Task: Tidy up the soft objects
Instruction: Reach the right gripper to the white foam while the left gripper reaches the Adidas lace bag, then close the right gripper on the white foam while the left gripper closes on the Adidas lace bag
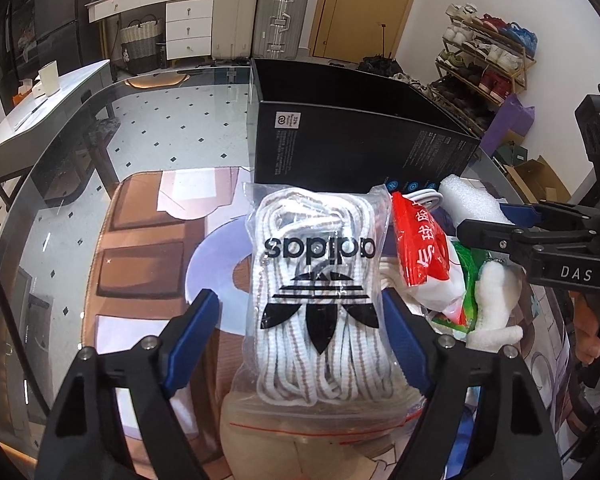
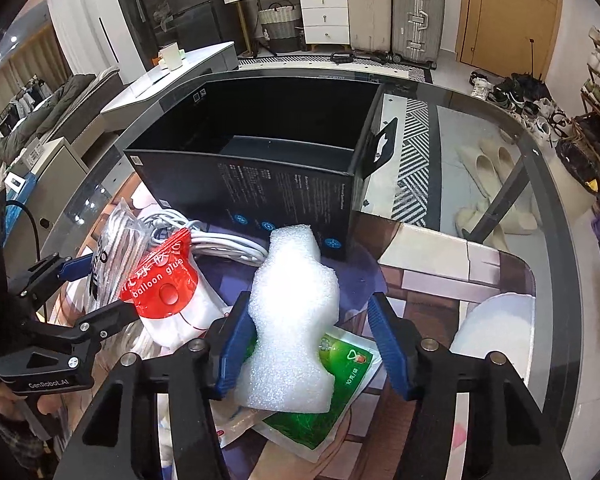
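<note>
The surface (image 1: pixel 148 92) is clear glass with a dark rim, and the floor (image 1: pixel 168 120) under it shows white tiles with small black dots. Two big suitcases (image 1: pixel 260 16) stand by the far white wall, next to a white desk with drawers (image 1: pixel 188 20) and a woven basket (image 1: pixel 140 40). A brown wooden door (image 1: pixel 364 4) is shut. A shoe rack (image 1: pixel 488 56) full of shoes stands by the wall. A striped rug (image 2: pixel 414 152) lies on the floor.
</note>
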Demonstrator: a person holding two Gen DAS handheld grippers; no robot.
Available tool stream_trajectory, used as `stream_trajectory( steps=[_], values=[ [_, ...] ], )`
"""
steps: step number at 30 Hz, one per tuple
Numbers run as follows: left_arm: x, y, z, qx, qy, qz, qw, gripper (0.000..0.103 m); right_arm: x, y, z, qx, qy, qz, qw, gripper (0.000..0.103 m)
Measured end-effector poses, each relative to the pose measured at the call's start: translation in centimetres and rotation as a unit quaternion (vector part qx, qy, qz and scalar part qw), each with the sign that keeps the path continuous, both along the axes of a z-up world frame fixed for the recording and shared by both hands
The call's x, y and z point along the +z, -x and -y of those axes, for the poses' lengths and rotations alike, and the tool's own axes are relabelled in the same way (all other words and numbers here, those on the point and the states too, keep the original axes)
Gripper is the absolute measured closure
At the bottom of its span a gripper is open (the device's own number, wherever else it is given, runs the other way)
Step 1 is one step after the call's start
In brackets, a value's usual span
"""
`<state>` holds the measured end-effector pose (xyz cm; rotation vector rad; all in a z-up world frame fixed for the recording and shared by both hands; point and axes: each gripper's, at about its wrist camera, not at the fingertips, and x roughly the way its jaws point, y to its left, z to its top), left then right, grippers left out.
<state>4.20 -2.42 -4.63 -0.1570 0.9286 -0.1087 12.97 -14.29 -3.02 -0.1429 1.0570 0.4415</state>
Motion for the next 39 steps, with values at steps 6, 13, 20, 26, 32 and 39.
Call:
stream_trajectory(
  steps=[6,13,20,26,32,39],
  values=[
    [0.3,0.2,-0.4,0.0,0.009,-0.001,1.0,0.042,0.4,0.3,0.6,-0.007,-0.006,0.003,1.0,0.062],
    [0.6,0.5,-0.6,-0.001,0.01,0.002,0.9999,0.053,0.6,0.6,0.7,-0.008,-0.002,0.008,1.0,0.064],
    [1.0,0.7,-0.8,0.002,0.01,0.003,0.9999,0.062,1.1,0.9,1.1,-0.01,-0.01,0.016,1.0,0.064],
    [1.4,1.0,-1.4,0.01,0.012,0.009,0.9998,0.068,1.6,1.2,1.3,-0.012,-0.017,0.021,1.0,0.064],
    [2.1,1.2,-1.4,0.009,0.006,0.016,0.9998,0.068,1.8,1.6,1.3,-0.01,-0.022,0.025,0.999,0.064],
    [3.3,1.4,-0.6,0.003,-0.006,0.028,0.9996,0.068,2.0,2.1,1.2,-0.006,-0.027,0.029,0.999,0.064]
  ],
)
